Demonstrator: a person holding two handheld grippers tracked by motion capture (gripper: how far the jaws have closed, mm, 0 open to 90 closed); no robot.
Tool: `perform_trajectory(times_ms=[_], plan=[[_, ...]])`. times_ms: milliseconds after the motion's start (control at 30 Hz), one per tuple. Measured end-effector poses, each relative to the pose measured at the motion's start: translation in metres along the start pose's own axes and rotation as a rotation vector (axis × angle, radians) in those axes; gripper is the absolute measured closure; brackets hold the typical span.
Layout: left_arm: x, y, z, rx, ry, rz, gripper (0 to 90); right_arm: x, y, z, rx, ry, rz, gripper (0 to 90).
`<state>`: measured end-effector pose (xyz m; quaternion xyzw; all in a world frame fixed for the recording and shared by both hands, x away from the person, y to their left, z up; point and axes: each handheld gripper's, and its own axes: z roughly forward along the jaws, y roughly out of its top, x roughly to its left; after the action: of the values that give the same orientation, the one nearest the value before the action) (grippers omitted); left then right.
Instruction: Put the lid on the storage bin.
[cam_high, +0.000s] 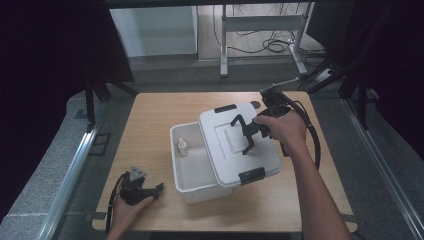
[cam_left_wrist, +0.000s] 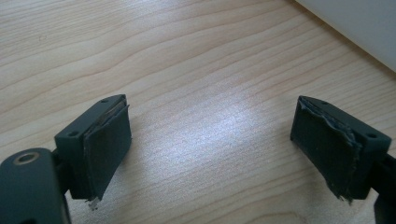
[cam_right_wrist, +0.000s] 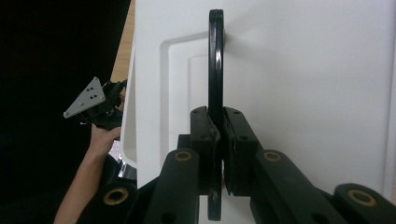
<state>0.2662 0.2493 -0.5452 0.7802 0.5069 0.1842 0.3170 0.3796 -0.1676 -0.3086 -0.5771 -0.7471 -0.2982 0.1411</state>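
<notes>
A white storage bin (cam_high: 192, 176) stands in the middle of the wooden table (cam_high: 150, 125). Its white lid (cam_high: 227, 156) lies askew over the bin's right part, leaving the left part uncovered. A small pale bottle (cam_high: 182, 146) stands inside the uncovered part. My right gripper (cam_high: 248, 134) is shut on the lid's black handle (cam_high: 239, 121), which stands upright. The right gripper view shows the handle (cam_right_wrist: 215, 60) pinched between the pads of my right gripper (cam_right_wrist: 216, 126) over the lid (cam_right_wrist: 303, 84). My left gripper (cam_high: 155, 189) rests open on the table at the front left, with only bare wood between the pads of the left gripper (cam_left_wrist: 215, 144).
Black latches sit at the lid's far edge (cam_high: 225, 108) and near edge (cam_high: 252, 175). The bin's white wall (cam_left_wrist: 359, 23) shows at the top right of the left gripper view. A desk frame with cables (cam_high: 260, 35) stands on the floor beyond the table.
</notes>
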Motion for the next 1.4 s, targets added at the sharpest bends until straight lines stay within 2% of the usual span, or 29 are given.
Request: perform_trajectory(times_ms=[600, 1400], plan=[[0.000, 0.000, 0.000, 0.000, -0.001, 0.004, 12.3, 0.013, 0.005, 0.016, 0.018, 0.042, -0.022, 84.0], [0.000, 0.000, 0.000, 0.000, -0.002, 0.005, 12.2, 0.026, 0.007, 0.027, 0.036, 0.061, -0.032, 83.9]])
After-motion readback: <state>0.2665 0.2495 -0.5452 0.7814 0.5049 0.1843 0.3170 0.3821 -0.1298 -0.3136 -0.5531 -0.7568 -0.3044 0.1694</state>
